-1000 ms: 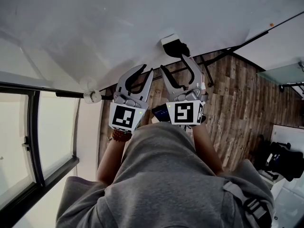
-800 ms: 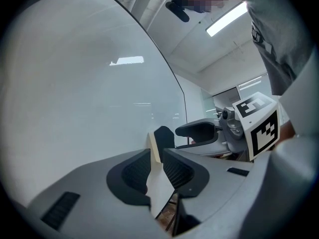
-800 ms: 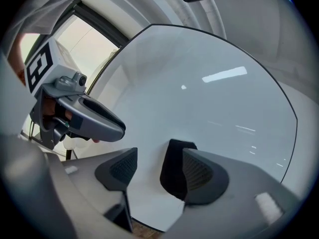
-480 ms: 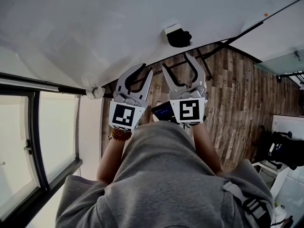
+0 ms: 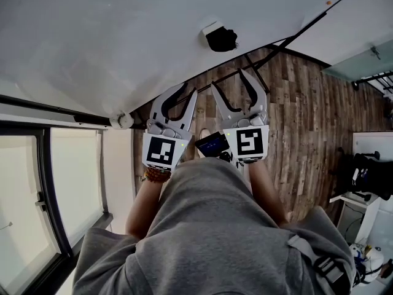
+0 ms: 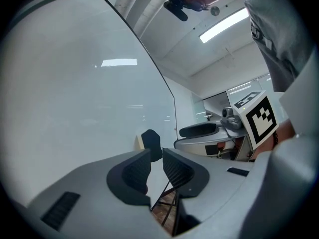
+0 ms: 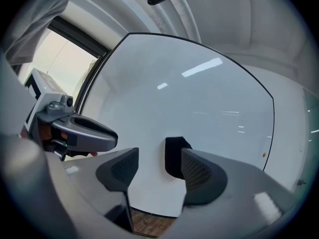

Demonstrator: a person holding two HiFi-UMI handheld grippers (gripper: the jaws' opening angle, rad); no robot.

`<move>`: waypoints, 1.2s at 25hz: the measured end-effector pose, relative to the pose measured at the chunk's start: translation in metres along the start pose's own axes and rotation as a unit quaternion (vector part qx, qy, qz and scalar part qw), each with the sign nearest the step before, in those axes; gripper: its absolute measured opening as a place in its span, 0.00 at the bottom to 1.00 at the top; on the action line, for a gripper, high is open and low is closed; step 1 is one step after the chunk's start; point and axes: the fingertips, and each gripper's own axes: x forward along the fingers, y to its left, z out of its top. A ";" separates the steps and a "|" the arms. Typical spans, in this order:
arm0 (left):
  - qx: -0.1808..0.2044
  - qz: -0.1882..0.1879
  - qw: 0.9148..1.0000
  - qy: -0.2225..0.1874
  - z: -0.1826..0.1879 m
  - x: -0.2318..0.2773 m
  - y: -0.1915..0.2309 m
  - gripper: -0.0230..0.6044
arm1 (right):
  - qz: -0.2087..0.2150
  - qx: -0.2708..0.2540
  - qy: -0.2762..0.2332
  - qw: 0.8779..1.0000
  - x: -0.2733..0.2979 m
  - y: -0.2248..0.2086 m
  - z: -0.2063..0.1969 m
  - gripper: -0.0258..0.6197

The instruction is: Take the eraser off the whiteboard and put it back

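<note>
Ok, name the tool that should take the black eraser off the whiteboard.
Right, probably. The right tool is wide open with the black block eraser on the white whiteboard seen between its jaws; the left tool has only a narrow gap.

I see brown wood-plank floor [image 5: 307, 121] across the right side. Big window [image 5: 77, 177] on the left with a dark frame [image 5: 54, 208], and it's bright outside. Ceiling light strip [image 6: 224, 25] is lit overhead. Greenish glass panel [image 5: 362, 66] at far right; the clutter below it is too small to tell.
</note>
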 end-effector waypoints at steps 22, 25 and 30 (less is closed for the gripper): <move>0.029 0.032 0.999 -0.013 -0.012 -0.082 -0.005 0.10 | -0.040 0.009 -0.004 0.999 -0.060 0.076 -0.001 0.23; 0.034 0.045 0.998 -0.025 -0.009 -0.090 0.000 0.10 | -0.041 0.010 -0.010 0.999 -0.062 0.082 0.004 0.21; 0.033 0.063 0.997 -0.028 -0.012 -0.103 0.004 0.09 | -0.058 0.024 -0.020 0.998 -0.070 0.085 0.010 0.06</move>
